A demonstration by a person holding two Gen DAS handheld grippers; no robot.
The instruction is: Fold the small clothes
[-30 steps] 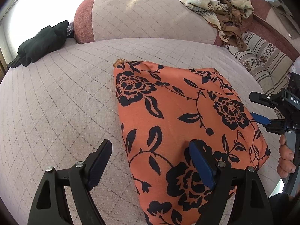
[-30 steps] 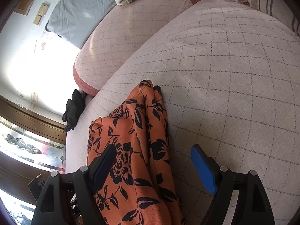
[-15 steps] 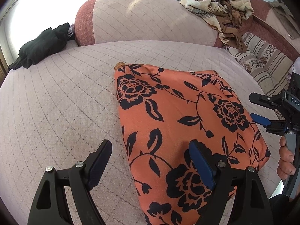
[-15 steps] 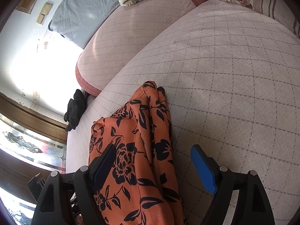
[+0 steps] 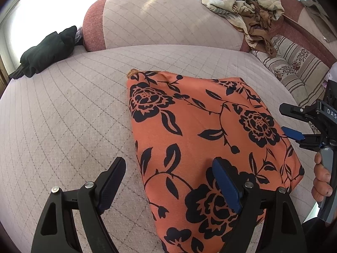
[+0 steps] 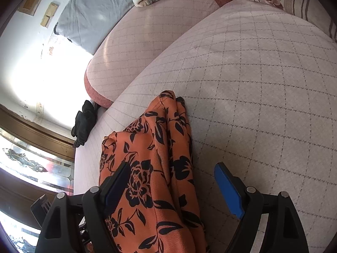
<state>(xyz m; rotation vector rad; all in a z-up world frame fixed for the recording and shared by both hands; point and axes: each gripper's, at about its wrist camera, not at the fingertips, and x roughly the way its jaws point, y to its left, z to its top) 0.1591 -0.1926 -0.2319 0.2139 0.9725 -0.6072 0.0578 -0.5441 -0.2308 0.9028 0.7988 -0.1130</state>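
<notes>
While both sit idle: left gripper (image 5: 166,184) wide open, straddling near-left edge of orange black-floral thin fabric garment (image 5: 202,139), folded on quilted pinkish sofa seat (image 5: 63,116). Looks light, floppy, kinda slippery; pinch corners. Right gripper (image 6: 173,186) also agape, empty.

Home, quilted sofa (image 5: 63,116), strewn clothes (image 5: 246,2)

Folded garment (image 5: 202,130) lies on sofa seat (image 5: 63,116).

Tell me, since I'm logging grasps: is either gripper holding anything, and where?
Nothing held: left gripper and right gripper stand open over the orange floral garment.
</notes>
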